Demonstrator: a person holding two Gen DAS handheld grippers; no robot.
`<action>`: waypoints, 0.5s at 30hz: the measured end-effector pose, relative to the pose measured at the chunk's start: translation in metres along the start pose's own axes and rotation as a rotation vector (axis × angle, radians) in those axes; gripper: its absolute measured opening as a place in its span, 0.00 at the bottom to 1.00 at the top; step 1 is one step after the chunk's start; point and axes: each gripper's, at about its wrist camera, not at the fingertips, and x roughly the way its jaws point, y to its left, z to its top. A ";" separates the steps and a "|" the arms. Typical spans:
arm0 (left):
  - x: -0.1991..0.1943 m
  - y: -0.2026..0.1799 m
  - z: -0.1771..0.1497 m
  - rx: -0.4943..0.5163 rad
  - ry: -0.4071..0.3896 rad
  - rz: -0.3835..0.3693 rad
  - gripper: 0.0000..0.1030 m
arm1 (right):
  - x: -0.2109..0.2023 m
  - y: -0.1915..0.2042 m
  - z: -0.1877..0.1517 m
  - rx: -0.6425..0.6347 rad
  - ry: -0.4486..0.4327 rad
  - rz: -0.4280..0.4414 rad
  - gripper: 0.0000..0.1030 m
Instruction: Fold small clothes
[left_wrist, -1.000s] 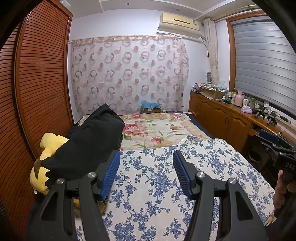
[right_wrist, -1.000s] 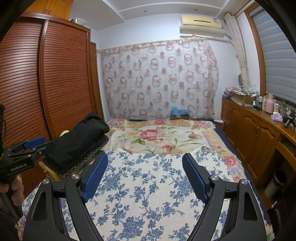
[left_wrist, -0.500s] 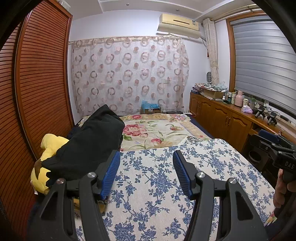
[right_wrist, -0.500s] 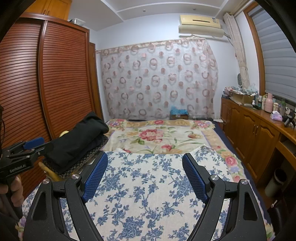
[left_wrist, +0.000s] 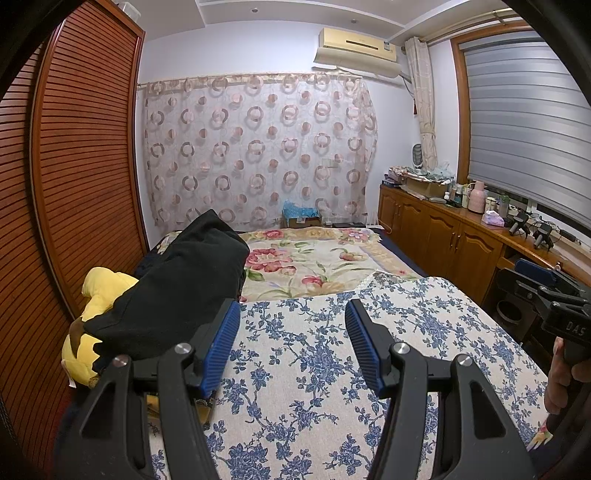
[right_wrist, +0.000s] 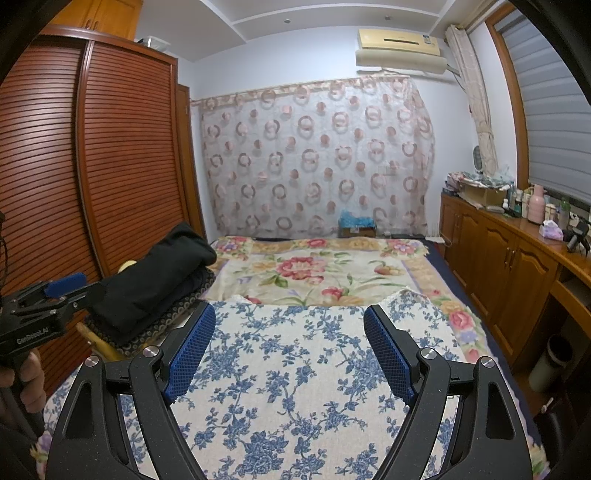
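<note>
A pile of dark clothes (left_wrist: 177, 288) lies on the left side of the bed, on top of a yellow plush toy (left_wrist: 99, 291); the right wrist view shows the same dark pile (right_wrist: 147, 280). My left gripper (left_wrist: 291, 314) hovers open over the blue-flowered cloth (left_wrist: 314, 369), with nothing between its blue pads. My right gripper (right_wrist: 290, 317) stands open wider above the same flowered cloth (right_wrist: 288, 369), also empty. Each gripper appears at the edge of the other's view, held by a hand.
A floral bedspread (left_wrist: 314, 254) covers the far half of the bed. A slatted wooden wardrobe (left_wrist: 85, 166) lines the left side. Wooden cabinets (right_wrist: 509, 266) with bottles and clutter run along the right. A curtain (left_wrist: 258, 147) hangs at the back wall.
</note>
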 end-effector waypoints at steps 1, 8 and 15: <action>0.000 0.000 0.000 0.000 0.001 0.000 0.57 | -0.001 0.000 -0.001 0.000 0.000 0.000 0.82; 0.000 0.000 -0.001 -0.001 0.000 0.000 0.57 | 0.000 0.000 0.000 0.000 0.000 -0.002 0.82; 0.001 -0.001 -0.002 0.000 0.000 0.000 0.57 | 0.000 0.000 0.001 0.000 0.001 -0.001 0.82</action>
